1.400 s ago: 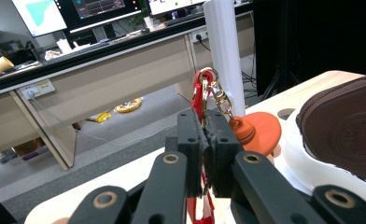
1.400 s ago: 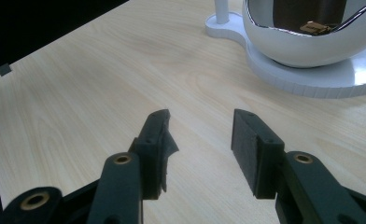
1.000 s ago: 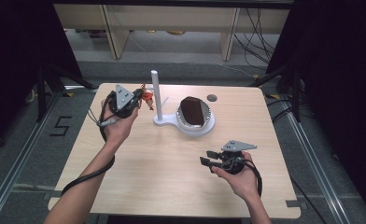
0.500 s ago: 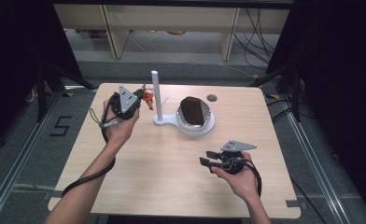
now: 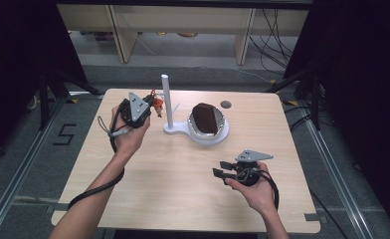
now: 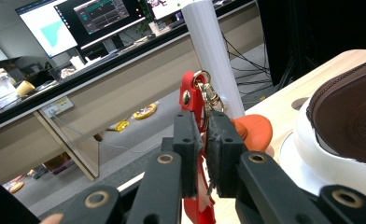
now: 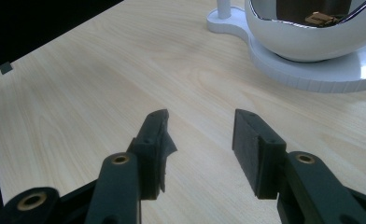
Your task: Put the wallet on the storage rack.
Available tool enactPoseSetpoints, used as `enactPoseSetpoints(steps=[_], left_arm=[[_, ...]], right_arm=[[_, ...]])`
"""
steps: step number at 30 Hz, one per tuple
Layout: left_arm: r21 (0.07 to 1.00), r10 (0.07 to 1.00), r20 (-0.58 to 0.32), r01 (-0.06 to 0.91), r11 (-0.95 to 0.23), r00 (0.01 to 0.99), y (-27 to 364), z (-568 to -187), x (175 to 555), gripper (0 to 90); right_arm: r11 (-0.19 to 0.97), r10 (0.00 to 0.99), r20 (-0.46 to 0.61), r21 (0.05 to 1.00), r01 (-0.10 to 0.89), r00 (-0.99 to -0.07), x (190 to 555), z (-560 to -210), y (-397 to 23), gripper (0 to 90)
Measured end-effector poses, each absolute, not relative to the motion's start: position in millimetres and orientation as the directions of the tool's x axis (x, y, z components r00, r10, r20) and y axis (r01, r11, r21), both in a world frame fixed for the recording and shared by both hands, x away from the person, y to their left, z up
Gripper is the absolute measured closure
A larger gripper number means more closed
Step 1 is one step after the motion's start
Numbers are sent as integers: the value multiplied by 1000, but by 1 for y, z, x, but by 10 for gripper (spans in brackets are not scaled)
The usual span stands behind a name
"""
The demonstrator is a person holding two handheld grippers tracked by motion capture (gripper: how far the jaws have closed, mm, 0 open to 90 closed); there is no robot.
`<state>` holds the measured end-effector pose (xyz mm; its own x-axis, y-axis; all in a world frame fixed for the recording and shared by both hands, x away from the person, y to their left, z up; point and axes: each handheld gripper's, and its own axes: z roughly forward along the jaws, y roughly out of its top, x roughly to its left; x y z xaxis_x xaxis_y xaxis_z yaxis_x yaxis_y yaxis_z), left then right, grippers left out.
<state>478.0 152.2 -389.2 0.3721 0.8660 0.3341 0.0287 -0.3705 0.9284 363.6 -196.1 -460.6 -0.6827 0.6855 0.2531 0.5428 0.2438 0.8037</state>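
Holding left tongs (image 5: 151,105) raised at arm's length, jaws nearly together and just easing apart, pinching something red. Holding right tongs (image 5: 222,168) low near the body, jaws standing apart, gripping nothing.

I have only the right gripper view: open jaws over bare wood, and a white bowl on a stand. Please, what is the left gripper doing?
Observer: The left gripper is shut on a red keychain, close beside the white post.
Operator: Does the keychain hang on the post?
Observer: In the high view it sits just left of the post, near the upper half. I cannot tell whether they touch.
Operator: And what lies in the bowl? I see only a small gold piece.
Observer: A dark brown object that looks like leather is leaning inside the bowl.
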Motion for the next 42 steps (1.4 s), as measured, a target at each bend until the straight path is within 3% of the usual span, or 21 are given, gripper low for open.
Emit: enactPoseSetpoints(steps=[2,14,26,34,42], left_arm=[[928,865,335,31,-372,373,152,-389,479,816],[918,856,345,53,-394,386,154,-393,481,781],[929,870,317,63,-366,377,160,-393,481,881],[942,889,257,104,-318,380,160,-389,478,889],[952,895,256,67,-299,366,163,-384,478,890]], right_arm=[[268,681,212,819,508,-701,366,-461,-198,561],[250,679,247,807,534,-691,364,-463,-196,560],[258,676,248,803,538,-694,364,-464,-196,558],[268,674,224,813,516,-704,366,-466,-196,555],[275,676,224,807,522,-702,365,-466,-197,554]])
